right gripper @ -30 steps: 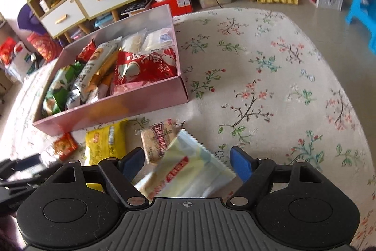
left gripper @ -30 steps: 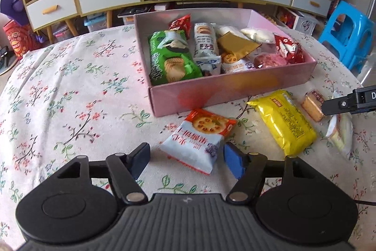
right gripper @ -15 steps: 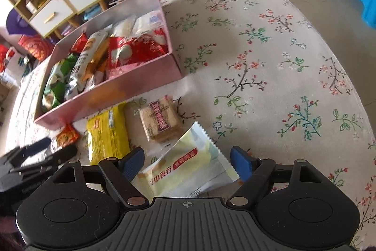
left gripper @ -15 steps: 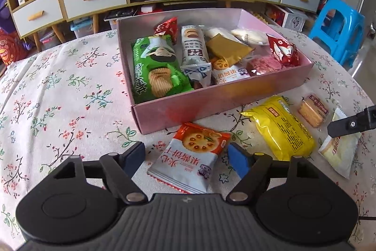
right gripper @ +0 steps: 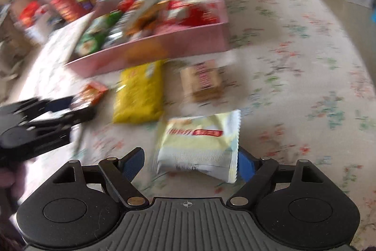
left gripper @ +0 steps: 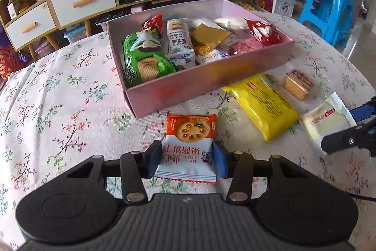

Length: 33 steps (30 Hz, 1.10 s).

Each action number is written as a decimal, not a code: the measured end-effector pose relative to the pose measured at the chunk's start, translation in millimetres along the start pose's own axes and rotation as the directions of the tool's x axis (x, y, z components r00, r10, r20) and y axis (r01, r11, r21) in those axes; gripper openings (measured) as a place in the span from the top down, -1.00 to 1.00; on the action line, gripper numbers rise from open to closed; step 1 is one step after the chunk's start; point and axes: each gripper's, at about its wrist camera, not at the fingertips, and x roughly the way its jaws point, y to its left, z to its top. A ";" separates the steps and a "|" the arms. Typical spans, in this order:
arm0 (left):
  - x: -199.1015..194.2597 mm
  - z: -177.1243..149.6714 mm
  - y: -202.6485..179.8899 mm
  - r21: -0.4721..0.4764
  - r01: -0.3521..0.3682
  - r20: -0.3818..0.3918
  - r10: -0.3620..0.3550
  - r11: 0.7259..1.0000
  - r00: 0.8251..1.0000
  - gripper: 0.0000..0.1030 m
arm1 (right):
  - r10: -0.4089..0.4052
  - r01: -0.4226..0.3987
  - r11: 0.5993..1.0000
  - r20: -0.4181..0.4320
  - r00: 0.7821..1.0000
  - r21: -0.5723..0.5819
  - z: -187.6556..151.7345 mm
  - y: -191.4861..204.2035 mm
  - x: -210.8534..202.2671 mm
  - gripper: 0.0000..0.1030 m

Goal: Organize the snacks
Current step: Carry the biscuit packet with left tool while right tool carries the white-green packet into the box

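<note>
- Now the left tongs (left gripper: 185, 158) have just been closing, and their blue pads press both sides of the orange-and-white biscuit packet (left gripper: 189, 147), which lies flat on the bench just before the near wall of the pink box (left gripper: 211, 86).
- Meanwhile the right tongs (right gripper: 190, 162) stand spread around the pale yellow packet (right gripper: 199, 142); the right pad seems to touch its edge, the left pad stands clear, so nothing is pinched yet. That view is blurred.
- Loose on the bench beside the box lie a yellow bag (left gripper: 263, 105) and a small brown biscuit pack (left gripper: 298, 84), between the two packets.
- The step in hand looks like picking up: left has its grip, right is lining up.
- Next, I judge, the left should lift its packet over the near wall into the box, already crowded, and the right should close squarely first.
</note>
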 end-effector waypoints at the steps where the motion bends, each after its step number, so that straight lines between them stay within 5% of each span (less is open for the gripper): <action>1: -1.4 -1.7 0.3 0.003 0.003 -0.003 -0.003 1.000 1.000 0.15 | 0.023 -0.023 1.000 -0.007 1.000 -0.006 -0.7 0.1 -1.0 -0.63; 6: -5.1 -7.6 1.1 0.013 0.013 0.001 -0.013 1.000 1.000 0.08 | 0.008 -0.006 0.998 0.020 1.000 -0.062 -0.1 -2.8 -10.2 -0.62; 9: -2.2 -7.5 1.9 0.011 0.006 -0.009 -0.006 1.000 1.000 -0.25 | 0.004 -0.002 0.989 0.016 1.000 -0.149 2.1 -2.4 -12.2 -0.62; 16: 0.8 -4.3 1.5 -0.001 0.004 -0.011 -0.004 1.000 1.000 -0.27 | -0.081 0.067 0.903 -0.015 0.997 -0.425 -7.4 6.7 0.0 -0.62; 27: 2.6 -3.7 3.5 -0.031 -0.025 0.000 0.025 0.999 1.000 -0.23 | -0.082 0.099 0.895 0.060 0.995 -0.435 3.8 18.5 15.6 -0.62; 33: -0.9 -2.6 8.6 -0.050 -0.024 0.005 0.025 0.998 1.000 0.21 | -0.047 0.061 0.893 0.042 0.998 -0.445 4.9 27.6 14.0 0.02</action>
